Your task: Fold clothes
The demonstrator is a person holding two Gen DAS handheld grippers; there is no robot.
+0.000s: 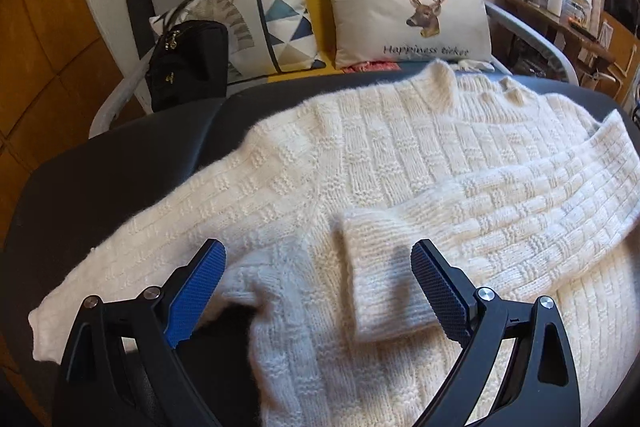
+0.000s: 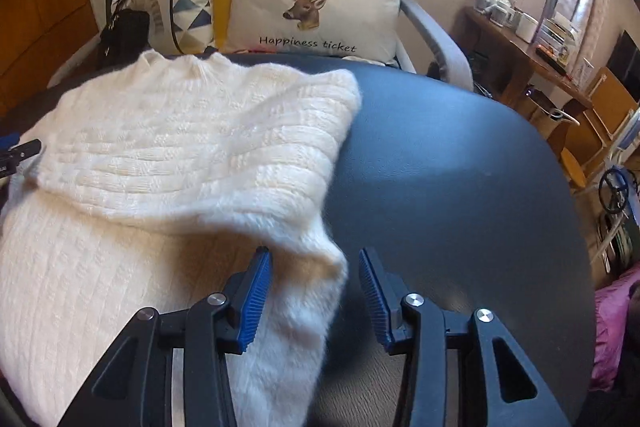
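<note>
Sweater [image 1: 400, 163]: cream knit, spread on dark bench [image 2: 460, 167], one sleeve folded across body.
Left gripper [image 1: 318, 259]: fingers apart, nothing held.
Right gripper [image 2: 314, 267]: fingers apart, sweater edge between.

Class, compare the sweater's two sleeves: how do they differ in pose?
The right sleeve is folded across the sweater's body, cuff resting on the knit. The left sleeve lies stretched outward over the dark table, unfolded. Both share the cream block-knit texture.

Two black hand-held grippers [image 1: 318, 259] [image 2: 316, 267], ribbed blue finger pads [image 1: 200, 291], silver screws.
</note>
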